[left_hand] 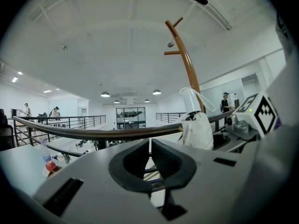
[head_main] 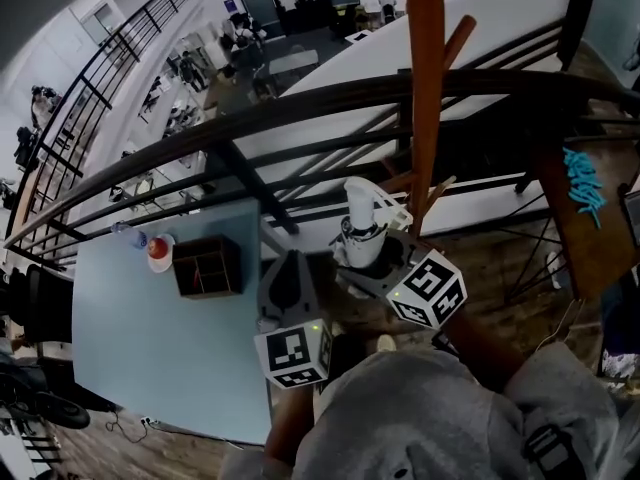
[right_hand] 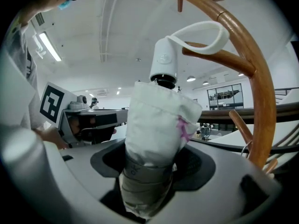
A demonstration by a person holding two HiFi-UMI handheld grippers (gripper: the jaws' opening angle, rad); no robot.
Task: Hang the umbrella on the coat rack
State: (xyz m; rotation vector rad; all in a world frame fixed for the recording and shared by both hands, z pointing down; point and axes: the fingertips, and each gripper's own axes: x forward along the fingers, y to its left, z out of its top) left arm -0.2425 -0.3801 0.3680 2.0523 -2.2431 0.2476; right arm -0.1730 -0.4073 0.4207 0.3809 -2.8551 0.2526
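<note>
Right claw [right_hand: 149,171] is clamped tight round the lower body of the white folded umbrella [right_hand: 156,120], which stands upright out of it, handle up, just beside the curved wooden coat rack [right_hand: 256,92]. Only the right gripper view shows the handle's strap loop [right_hand: 201,31] overlapping a peg [right_hand: 224,57]; whether it's actually over the peg can't be told. Left claw [left_hand: 150,160] is empty, pads all but together, hovering alongside. Only the head view catches the pale blue tabletop [head_main: 160,348] below, with a dark box [head_main: 207,266] near its far right corner.
</note>
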